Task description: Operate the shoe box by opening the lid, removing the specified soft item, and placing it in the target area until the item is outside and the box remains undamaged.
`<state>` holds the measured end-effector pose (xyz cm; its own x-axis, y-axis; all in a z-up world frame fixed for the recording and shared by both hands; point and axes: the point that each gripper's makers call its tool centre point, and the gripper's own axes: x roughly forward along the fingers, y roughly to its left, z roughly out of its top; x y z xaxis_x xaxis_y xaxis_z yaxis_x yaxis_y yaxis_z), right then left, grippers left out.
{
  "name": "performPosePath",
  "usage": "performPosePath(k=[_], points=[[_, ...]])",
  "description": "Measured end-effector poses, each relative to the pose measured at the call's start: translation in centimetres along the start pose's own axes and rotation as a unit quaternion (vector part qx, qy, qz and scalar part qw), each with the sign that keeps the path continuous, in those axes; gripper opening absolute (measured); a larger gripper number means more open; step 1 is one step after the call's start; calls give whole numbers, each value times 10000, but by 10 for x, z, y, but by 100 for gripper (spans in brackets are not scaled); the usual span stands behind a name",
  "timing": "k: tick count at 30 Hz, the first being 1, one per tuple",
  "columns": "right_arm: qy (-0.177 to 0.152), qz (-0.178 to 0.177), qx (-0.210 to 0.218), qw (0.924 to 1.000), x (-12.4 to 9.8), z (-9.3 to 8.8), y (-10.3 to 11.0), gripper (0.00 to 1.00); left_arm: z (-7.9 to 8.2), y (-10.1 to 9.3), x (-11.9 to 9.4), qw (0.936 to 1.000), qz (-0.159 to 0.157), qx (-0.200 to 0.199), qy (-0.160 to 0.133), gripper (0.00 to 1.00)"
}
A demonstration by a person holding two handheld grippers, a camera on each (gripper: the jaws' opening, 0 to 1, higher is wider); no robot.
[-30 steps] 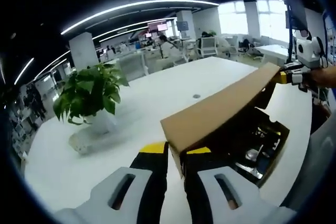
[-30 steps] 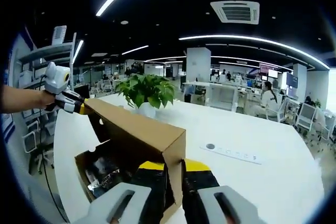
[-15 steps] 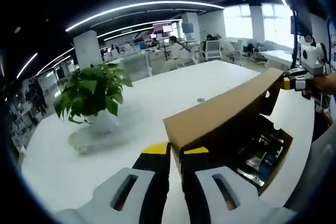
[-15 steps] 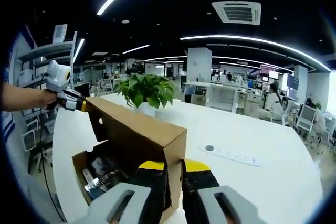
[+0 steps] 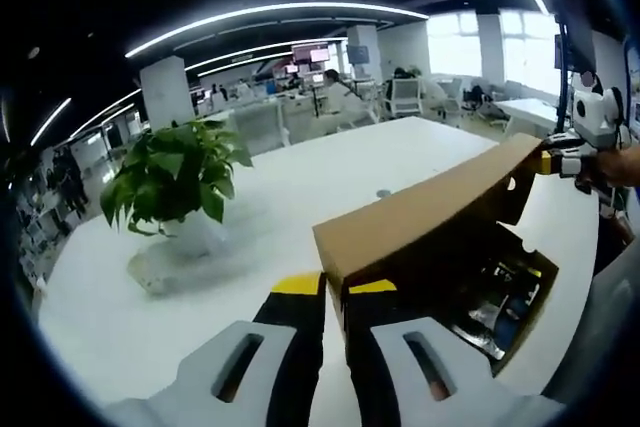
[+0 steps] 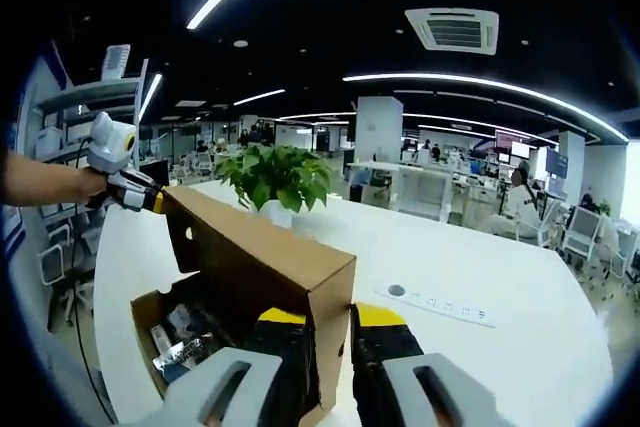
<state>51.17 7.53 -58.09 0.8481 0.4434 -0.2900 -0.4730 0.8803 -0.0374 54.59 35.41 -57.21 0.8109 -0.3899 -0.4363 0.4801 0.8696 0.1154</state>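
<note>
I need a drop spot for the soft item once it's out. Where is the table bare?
The white table is bare between the potted plant and the box lid, and on past the power strip. It is crowded at the box, where both grippers clamp the lid's corners.

Colours here are pretty simple. The shoe box lid (image 5: pixel 420 212) is plain brown cardboard, same tan on the box (image 6: pixel 160 332) underneath, dark inside with some black, silvery and blue bits I can't make out. Both the left gripper (image 5: pixel 335 297) and right gripper (image 6: pixel 330 322) have black jaws with yellow tips and pale grey bodies. Table (image 5: pixel 300 177) is white all over. The plant (image 5: pixel 172 172) is bright green in a white pot (image 5: pixel 190 237).
</note>
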Motion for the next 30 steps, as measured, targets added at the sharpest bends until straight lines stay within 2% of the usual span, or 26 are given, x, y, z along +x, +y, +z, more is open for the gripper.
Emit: performPosePath(k=[6, 30], points=[[27, -61, -42, 10000, 3, -3, -2, 11, 1, 3, 4, 10000, -14, -8, -1, 4], [408, -284, 25, 9988, 16, -41, -7, 11, 8, 11, 21, 9999, -54, -116, 25, 4]])
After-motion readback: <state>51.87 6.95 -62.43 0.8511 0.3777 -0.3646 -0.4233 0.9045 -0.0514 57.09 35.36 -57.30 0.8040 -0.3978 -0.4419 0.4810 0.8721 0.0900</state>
